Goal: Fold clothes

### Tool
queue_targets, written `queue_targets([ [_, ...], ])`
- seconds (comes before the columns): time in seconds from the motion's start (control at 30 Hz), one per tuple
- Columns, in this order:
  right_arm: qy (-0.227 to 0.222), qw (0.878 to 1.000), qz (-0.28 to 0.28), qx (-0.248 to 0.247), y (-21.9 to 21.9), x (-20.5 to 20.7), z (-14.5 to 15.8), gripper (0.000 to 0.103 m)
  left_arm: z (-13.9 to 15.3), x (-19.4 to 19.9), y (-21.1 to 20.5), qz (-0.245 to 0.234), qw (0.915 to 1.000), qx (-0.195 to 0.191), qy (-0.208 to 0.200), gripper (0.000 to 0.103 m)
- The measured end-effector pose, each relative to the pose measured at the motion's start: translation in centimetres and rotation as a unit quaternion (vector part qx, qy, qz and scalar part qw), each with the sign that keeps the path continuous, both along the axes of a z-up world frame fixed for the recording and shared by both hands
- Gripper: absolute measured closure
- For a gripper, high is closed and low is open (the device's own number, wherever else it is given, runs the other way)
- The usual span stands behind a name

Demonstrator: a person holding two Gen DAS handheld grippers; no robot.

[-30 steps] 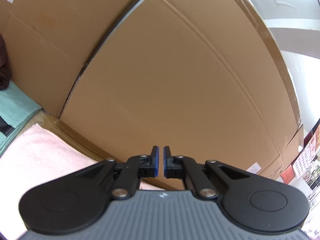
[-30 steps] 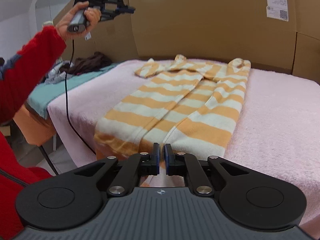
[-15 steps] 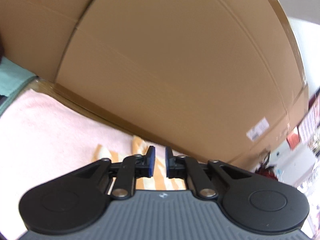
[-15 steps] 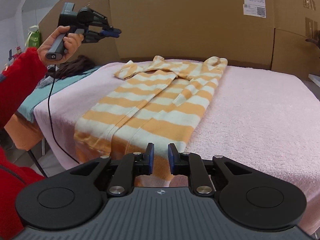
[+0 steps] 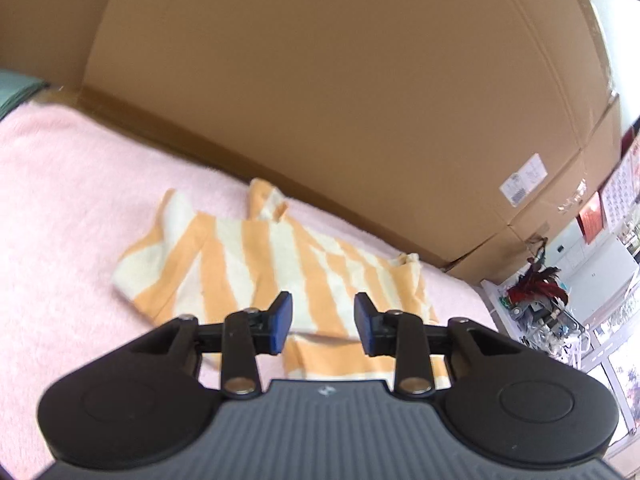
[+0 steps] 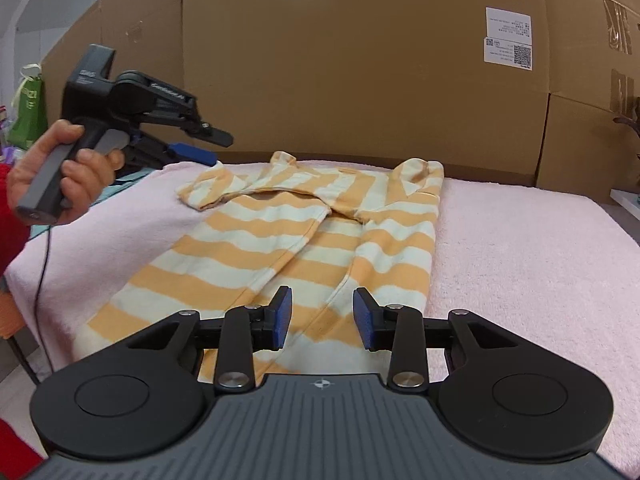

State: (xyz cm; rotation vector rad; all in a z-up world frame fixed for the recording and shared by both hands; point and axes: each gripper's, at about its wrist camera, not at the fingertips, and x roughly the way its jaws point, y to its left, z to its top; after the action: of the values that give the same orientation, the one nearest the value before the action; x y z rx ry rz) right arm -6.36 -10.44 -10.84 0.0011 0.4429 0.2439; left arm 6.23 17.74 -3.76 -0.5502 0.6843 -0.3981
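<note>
Blue pads are sitting on the tips of both your tongs, and both tongs are standing wide open with nothing between them. Your right gripper (image 6: 322, 317) is hanging just over the near end of the striped shirt (image 6: 304, 240), where the bottom hem is lying. It is not touching the cloth as far as the right view is showing. Your left gripper (image 5: 323, 324) is hanging over the far end of the same shirt (image 5: 256, 264), near the collar and the sleeve, and it is holding nothing too.

In the right view, your left hand (image 6: 52, 176) is gripping the handle of the left tongs up in the air at the left side of the bed. A thin black cord (image 6: 42, 272) is hanging down from the handle. A bit of red sleeve (image 6: 12, 208) is showing at the picture's edge.

The shirt is orange and cream with wide stripes. It is lying flat and long on the pink blanket (image 6: 520, 264), with its sides folded in toward the middle. The blanket is soft and fuzzy and is covering the whole top.

Behind the blanket, big brown cardboard boxes (image 6: 360, 60) are standing like a wall. One box is wearing a white label (image 6: 508, 44).
</note>
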Motion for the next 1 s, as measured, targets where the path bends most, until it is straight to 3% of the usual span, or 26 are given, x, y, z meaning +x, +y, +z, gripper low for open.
queue_targets([
  [0.1,0.009,1.0,-0.026,-0.004,0.1,1.9,-0.4,0.074,-1.7,-0.1,0.4,-0.009,0.9993,-0.019,0.029,0.072],
  [0.17,0.011,0.999,-0.036,-0.006,0.0,2.7,-0.3,0.094,-2.7,-0.2,0.4,-0.024,0.998,-0.036,0.045,0.072],
  [0.2,0.014,0.999,-0.037,-0.002,-0.1,3.0,-0.3,0.096,-2.9,-0.2,0.2,-0.026,0.9976,-0.042,0.049,0.072],
  [0.27,0.014,0.999,-0.037,0.004,-0.3,3.1,-0.5,0.096,-3.4,-0.1,-0.3,-0.029,0.9967,-0.053,0.055,0.072],
  [0.33,0.009,0.999,-0.037,0.0,-0.1,2.9,-0.6,0.096,-4.2,0.1,-0.4,-0.001,0.9946,-0.074,0.073,0.071],
  [0.43,0.0,0.999,-0.038,-0.008,0.3,2.6,-0.8,0.096,-5.5,-0.1,0.3,0.064,0.9839,-0.138,0.094,0.071],
  [0.53,-0.002,0.999,-0.04,-0.001,0.2,2.6,-0.9,0.096,-5.4,-0.2,0.0,0.106,0.9793,-0.146,0.091,0.071],
  [0.83,-0.002,0.999,-0.04,0.008,0.1,2.7,-1.1,0.094,-5.3,2.1,-1.5,0.162,0.9698,-0.159,0.09,0.071],
  [0.9,-0.001,0.999,-0.041,0.015,0.0,2.7,-1.1,0.095,-5.3,2.4,-1.7,0.166,0.9701,-0.153,0.09,0.081],
  [0.93,0.0,0.999,-0.042,0.019,-0.1,2.7,-1.0,0.095,-5.3,2.5,-1.8,0.168,0.9706,-0.147,0.09,0.094],
  [1.0,0.002,0.999,-0.043,0.026,-0.3,2.8,-1.0,0.095,-5.4,2.5,-1.6,0.173,0.9701,-0.146,0.088,0.103],
])
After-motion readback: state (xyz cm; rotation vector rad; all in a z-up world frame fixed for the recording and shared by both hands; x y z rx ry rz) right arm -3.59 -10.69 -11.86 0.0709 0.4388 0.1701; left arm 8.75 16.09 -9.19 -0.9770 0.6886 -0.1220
